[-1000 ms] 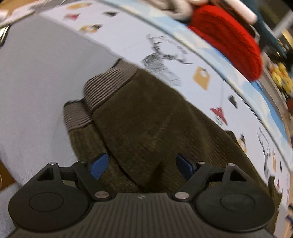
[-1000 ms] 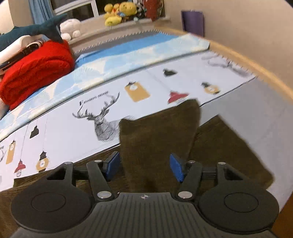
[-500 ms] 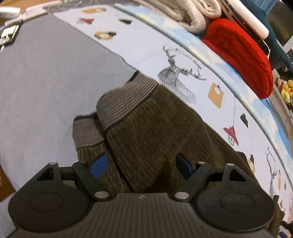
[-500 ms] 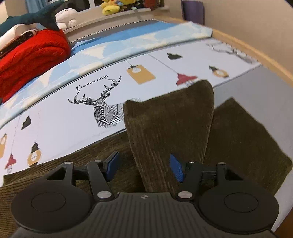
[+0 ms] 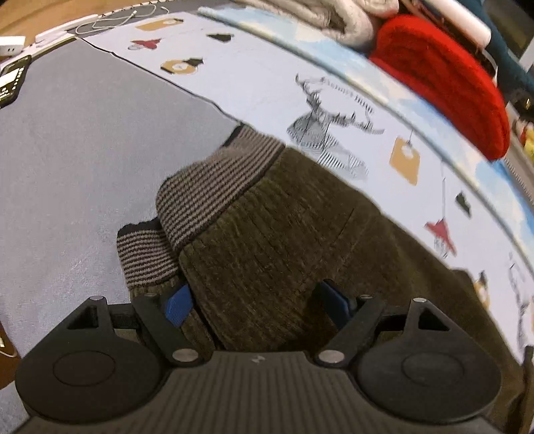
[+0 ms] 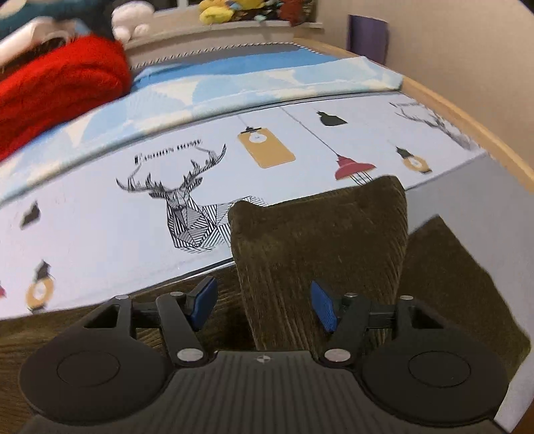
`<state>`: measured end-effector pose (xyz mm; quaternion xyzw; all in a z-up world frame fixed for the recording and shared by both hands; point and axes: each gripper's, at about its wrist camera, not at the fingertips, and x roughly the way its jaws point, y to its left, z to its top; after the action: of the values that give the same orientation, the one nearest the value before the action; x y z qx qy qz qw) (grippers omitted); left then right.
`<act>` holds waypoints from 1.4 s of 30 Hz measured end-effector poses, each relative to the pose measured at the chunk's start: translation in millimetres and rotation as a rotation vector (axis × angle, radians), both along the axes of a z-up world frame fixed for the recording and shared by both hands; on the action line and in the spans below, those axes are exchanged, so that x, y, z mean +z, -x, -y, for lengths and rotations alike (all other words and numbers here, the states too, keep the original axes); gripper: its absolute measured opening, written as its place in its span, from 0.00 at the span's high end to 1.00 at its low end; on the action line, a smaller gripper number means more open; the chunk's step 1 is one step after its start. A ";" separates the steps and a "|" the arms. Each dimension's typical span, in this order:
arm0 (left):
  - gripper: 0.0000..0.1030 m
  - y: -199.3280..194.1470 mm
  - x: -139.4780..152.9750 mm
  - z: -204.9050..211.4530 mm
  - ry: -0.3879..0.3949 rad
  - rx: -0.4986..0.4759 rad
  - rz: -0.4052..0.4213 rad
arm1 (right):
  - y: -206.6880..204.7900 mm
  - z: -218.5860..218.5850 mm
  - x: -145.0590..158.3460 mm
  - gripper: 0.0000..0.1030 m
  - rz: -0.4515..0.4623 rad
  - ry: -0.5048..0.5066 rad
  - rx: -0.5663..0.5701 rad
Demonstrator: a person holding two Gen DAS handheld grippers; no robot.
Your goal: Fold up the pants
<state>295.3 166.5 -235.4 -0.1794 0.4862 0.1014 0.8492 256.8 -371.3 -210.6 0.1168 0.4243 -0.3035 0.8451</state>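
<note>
Writing: the words "FASHION HOME" (image 6: 168, 153) are printed in black capitals above the line-drawn stag's head (image 6: 182, 203), centre left of the right wrist view; in the left wrist view the same lettering is too blurred to read.
Pants: olive-brown ribbed corduroy pants (image 5: 283, 247) lie on the bed, filling the lower middle of both views, partly on the grey sheet and partly on the printed one.
Cuffs: two knitted cuffs (image 5: 213, 193) striped grey-brown and dark, one overlapping the other, centre left of the left wrist view.
Folded leg: in the right wrist view a raised flap of corduroy (image 6: 320, 240) with rounded corners lies over a flatter layer at lower right.
Left tool (image 5: 257, 300): black with blue pads, jaws spread wide on either side of a corduroy fold, not pinching it.
Right tool (image 6: 263, 303): jaws just now opening wider, the corduroy flap between the blue pads without being squeezed.
Printed sheet (image 6: 100, 227): pale, smooth, with hanging lamps and yellow tags.
Grey sheet (image 5: 83, 150): plain, matte, left of the left wrist view.
Red blanket (image 6: 56, 83): thick, fuzzy, folded, upper left of the right wrist view.
Plush toys (image 6: 230, 6): yellow, on the top edge.
Phone (image 5: 10, 80): dark, far left edge.
</note>
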 end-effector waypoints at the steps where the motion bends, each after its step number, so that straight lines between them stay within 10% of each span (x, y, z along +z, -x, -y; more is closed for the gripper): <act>1: 0.18 -0.4 -0.8 1.6 -0.004 -0.005 -0.008 | -6.1 2.0 -4.4 0.36 -0.022 0.006 -0.014; 6: 0.17 -2.6 -1.7 6.4 -0.013 -0.043 -0.028 | -39.8 7.6 -37.5 0.37 -0.209 0.019 0.019; 7: 0.17 -3.0 -1.4 6.9 -0.009 -0.047 -0.033 | -42.3 7.4 -39.4 0.54 -0.233 0.052 0.012; 9: 0.33 -1.8 3.8 5.3 -0.012 -0.043 -0.024 | -40.0 11.7 -27.6 0.90 -0.208 0.065 -0.030; 11: 0.77 1.5 15.2 -3.0 -0.046 -0.002 -0.016 | -32.8 19.3 -2.7 0.91 -0.155 0.077 -0.079; 14: 0.96 12.3 30.5 -22.1 0.034 0.088 0.007 | -8.0 49.1 50.0 0.92 -0.019 0.044 -0.169; 20: 0.95 27.6 64.3 -21.5 0.013 0.092 0.026 | 117.9 131.7 108.2 0.92 0.242 -0.256 -0.435; 27: 0.95 24.3 35.7 -38.2 -0.003 0.090 -0.131 | 240.4 164.2 -28.3 0.92 0.039 -0.577 -0.636; 29: 0.95 24.3 30.0 -43.2 0.027 0.121 -0.139 | 260.1 165.1 -42.3 0.92 0.128 -0.634 -0.718; 42: 0.95 33.6 48.4 -38.0 -0.002 0.099 -0.109 | 270.4 146.6 4.8 0.93 0.218 -0.472 -0.507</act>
<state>261.6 204.5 -187.0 -0.1964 0.5222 0.1536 0.8156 -13.7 -517.8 -205.8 0.4418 0.3479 -0.3827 0.7330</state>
